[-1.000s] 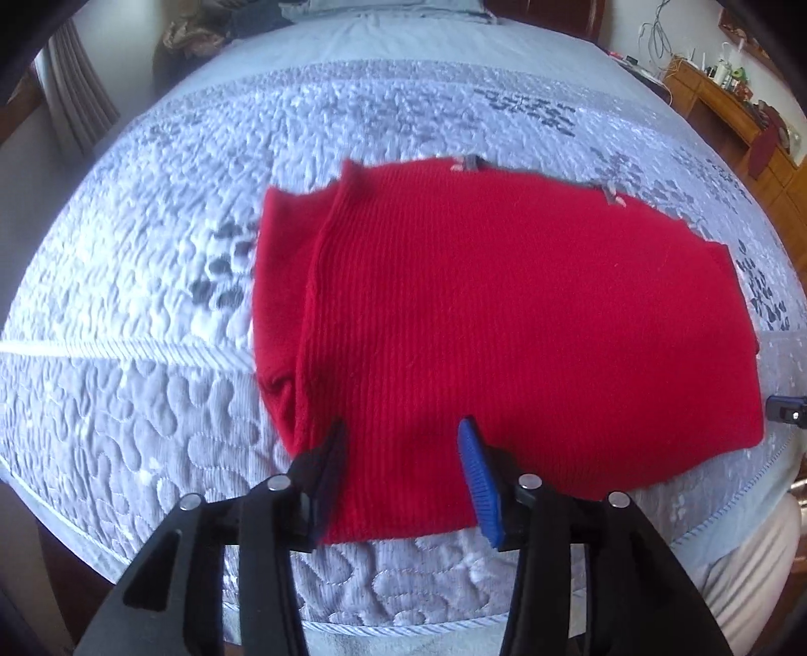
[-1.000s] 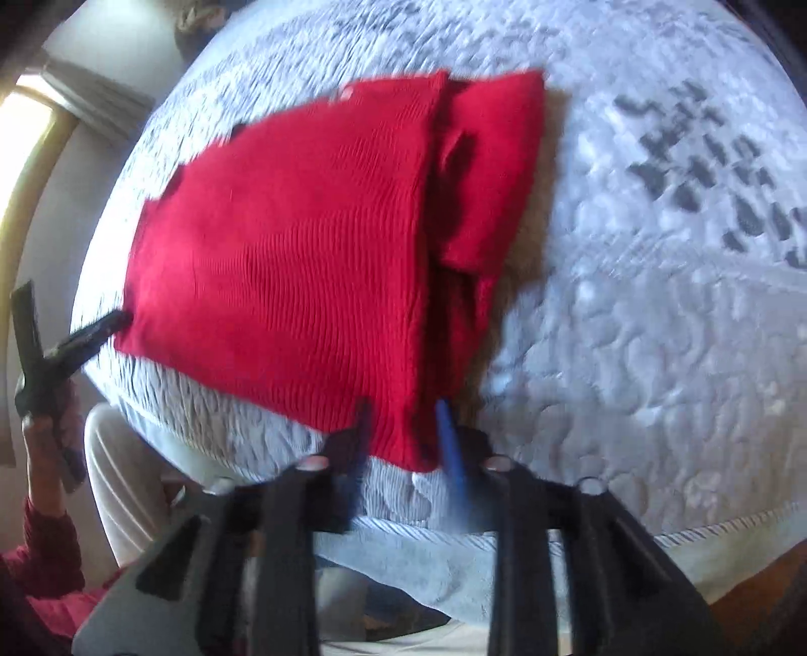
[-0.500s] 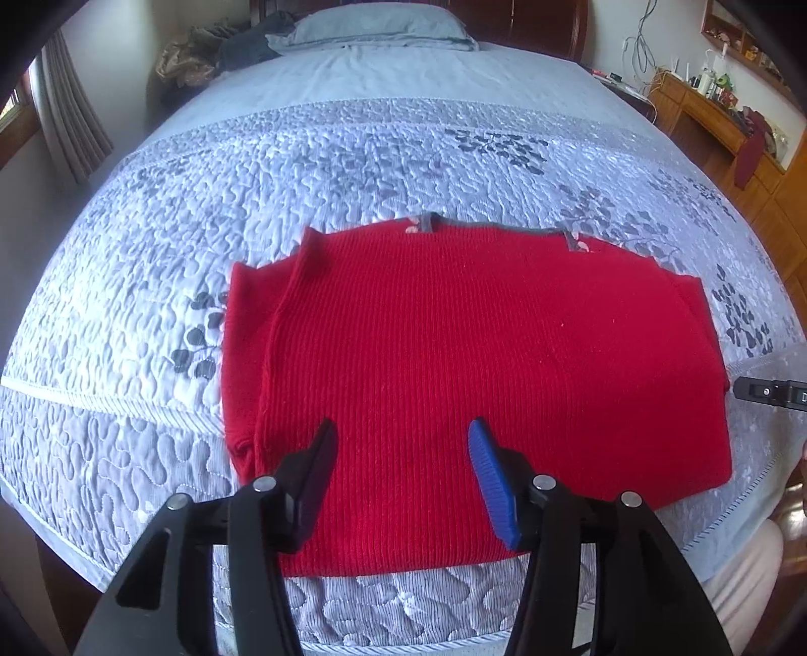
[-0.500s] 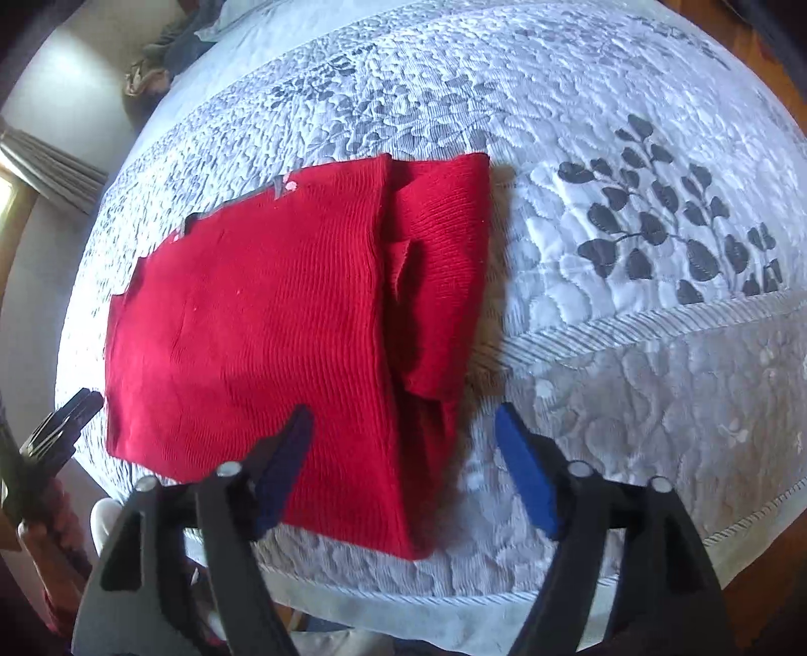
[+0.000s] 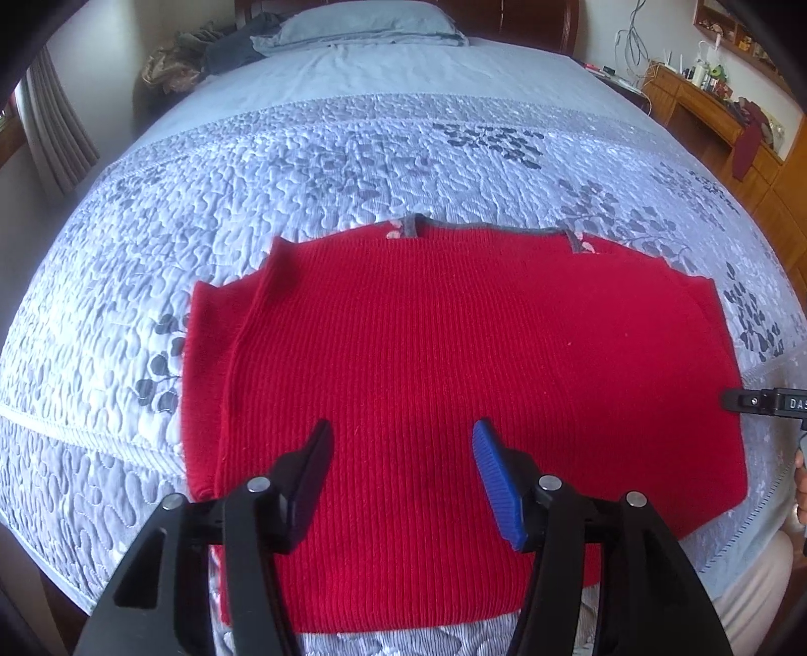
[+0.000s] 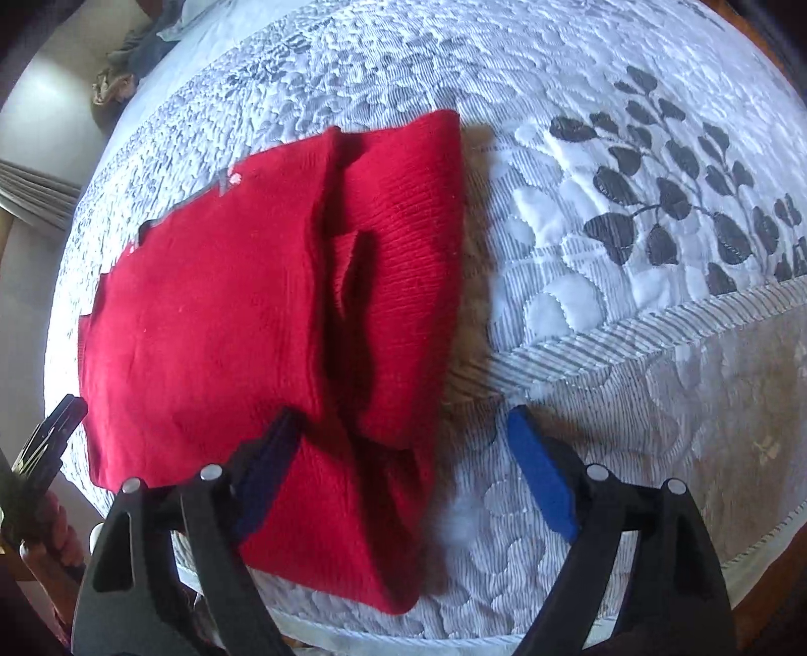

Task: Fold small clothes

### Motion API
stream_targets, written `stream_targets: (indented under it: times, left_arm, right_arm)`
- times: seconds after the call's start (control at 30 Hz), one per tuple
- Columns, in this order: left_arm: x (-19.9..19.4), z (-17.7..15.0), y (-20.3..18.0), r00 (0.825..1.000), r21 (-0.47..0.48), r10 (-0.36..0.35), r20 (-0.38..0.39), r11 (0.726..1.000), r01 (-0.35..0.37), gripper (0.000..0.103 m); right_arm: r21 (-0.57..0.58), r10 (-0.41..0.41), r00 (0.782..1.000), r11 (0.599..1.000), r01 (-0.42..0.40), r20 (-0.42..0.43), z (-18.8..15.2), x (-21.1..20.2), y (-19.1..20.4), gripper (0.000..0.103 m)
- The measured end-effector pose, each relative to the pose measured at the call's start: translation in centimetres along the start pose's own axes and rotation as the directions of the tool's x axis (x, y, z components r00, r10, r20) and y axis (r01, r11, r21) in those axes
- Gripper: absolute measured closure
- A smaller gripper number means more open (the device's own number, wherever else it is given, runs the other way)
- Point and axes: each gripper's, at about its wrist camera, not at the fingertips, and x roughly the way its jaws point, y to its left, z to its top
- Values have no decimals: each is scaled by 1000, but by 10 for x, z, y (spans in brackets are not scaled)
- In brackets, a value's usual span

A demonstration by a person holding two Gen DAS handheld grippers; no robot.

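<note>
A red knit sweater (image 5: pixel 454 363) lies flat on the quilted bedspread (image 5: pixel 353 166), collar at the far edge, both sleeves folded in along its sides. My left gripper (image 5: pixel 401 449) is open and empty, held above the sweater's near hem. In the right wrist view the sweater (image 6: pixel 227 313) shows its folded sleeve (image 6: pixel 398 262) on the right side. My right gripper (image 6: pixel 403 454) is open wide and empty, above the sweater's near right corner. Its tip also shows in the left wrist view (image 5: pixel 756 401) at the sweater's right edge. The left gripper's tip shows at the left edge (image 6: pixel 50 434).
The bed's near edge (image 6: pixel 605 620) runs just below the sweater. A pillow (image 5: pixel 363 22) and a pile of clothes (image 5: pixel 202 55) lie at the far end. A wooden desk (image 5: pixel 716 111) with small items stands to the right of the bed.
My right gripper has opened from nearly closed on the sweater's hem and pulled back. My left gripper stayed open and drew back and up, so more of the bed shows.
</note>
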Motion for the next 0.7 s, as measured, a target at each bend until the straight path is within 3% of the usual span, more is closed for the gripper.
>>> stream_targets:
  times: [0.17,0.37,0.53,0.7]
  left_arm:
    - [25,1,2,999,-3,3,-42,1000,-3,45]
    - [39,0,4,999,10,-2,-51,1000,3,36]
    - [41,5,18,994,-46,-77,-84,996,73,35]
    - [43,6,18,991,-35,-87,-103,996,84,33]
  right_arm:
    - [-27,-12,1000,1000,12,8,0,2,5,17]
    - [-79,14,1000,997,-13,11,1,2,17,32]
    - [-62,66,998,996,-66,2,5,5,13,37]
    - [-32,114,993,993,-113,8,4,3,8,40]
